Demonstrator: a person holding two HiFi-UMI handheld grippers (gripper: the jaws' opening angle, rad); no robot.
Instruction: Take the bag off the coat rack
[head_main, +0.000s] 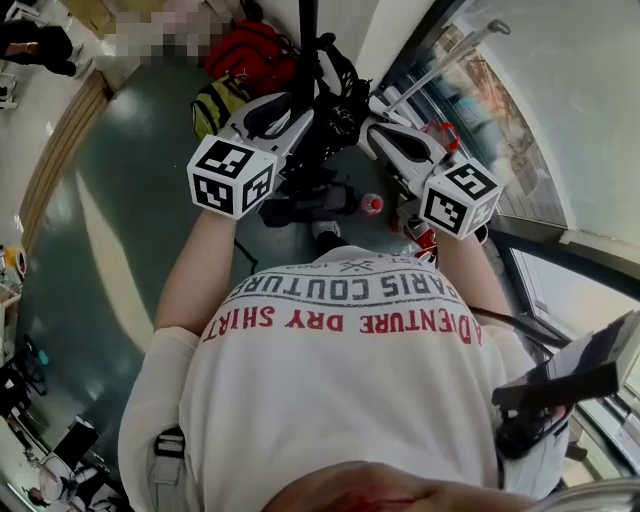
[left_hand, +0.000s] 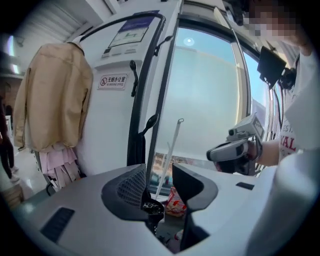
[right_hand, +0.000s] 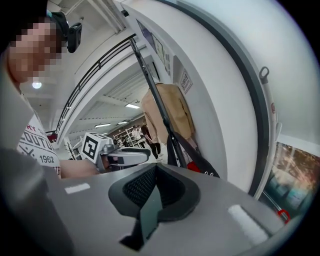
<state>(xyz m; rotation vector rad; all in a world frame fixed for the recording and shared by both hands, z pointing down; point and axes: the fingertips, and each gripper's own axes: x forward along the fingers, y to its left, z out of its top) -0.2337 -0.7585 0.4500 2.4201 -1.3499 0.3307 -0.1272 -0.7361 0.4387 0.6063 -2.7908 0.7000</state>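
Jaws of the left gripper (left_hand: 162, 192) stand wide apart and empty; those of the right gripper (right_hand: 155, 197) meet on nothing. Just ahead, the black bag (head_main: 337, 108) hangs ungrasped on the coat rack (head_main: 305, 40). The reach is in hand, and closing on a strap seems next.

- On the shirt (head_main: 350, 300) of the person carrying the rig, I read grey capitals "PARIS COUTURE". In the head view they are upside down from where I sit.
- Just beside that line, red capitals on the same shirt end in "ENTURE DRY SHIRT". I cannot be sure how the first word starts.
- In the right gripper view the shirt (right_hand: 40, 150) shows "1962", with the fragment "OUTU" above it.
- In the left gripper view a white wall sign (left_hand: 112, 81) carries a red no-smoking circle and the characters 无烟办公室. The smaller line beneath is too fine for me to read.
- Above it hangs a poster (left_hand: 131, 34) with a blue header; its print is illegible.
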